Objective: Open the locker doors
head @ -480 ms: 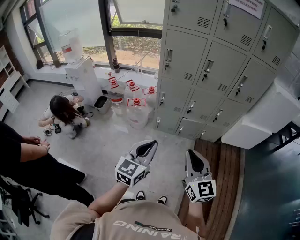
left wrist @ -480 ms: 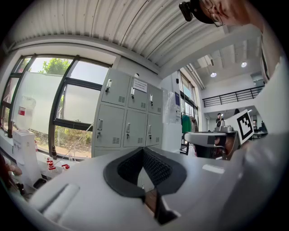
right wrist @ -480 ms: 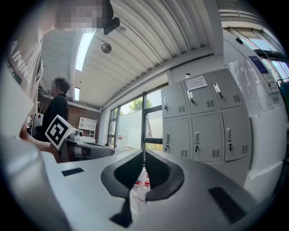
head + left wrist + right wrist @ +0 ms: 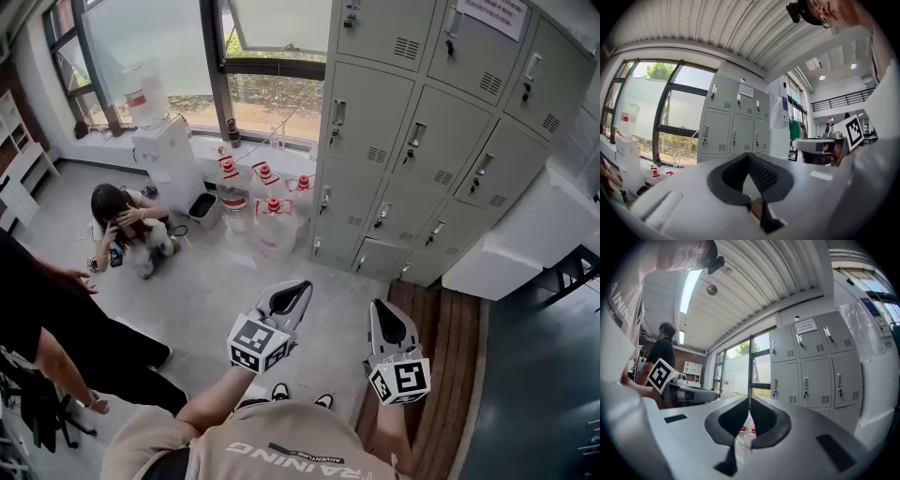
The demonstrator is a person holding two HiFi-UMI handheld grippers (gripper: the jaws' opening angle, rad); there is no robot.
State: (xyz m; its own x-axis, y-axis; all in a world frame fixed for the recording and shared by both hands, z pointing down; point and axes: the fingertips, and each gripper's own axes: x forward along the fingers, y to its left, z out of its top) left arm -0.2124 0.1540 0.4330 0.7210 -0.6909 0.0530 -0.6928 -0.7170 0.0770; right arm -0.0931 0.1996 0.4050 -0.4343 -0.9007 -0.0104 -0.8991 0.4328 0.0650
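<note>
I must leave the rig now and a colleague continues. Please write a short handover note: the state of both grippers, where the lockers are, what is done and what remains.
Left gripper: shut, empty, held in the air in front of the person, apart from the lockers.
Right gripper: shut, empty, also in the air, touching nothing.
Grey metal locker bank: ahead and to the right, beside the window. Every door in view is closed, with no gripper on any door handle.
Done: no door opened yet.
Left: step closer, open the jaws, take a handle and pull each door open.
</note>
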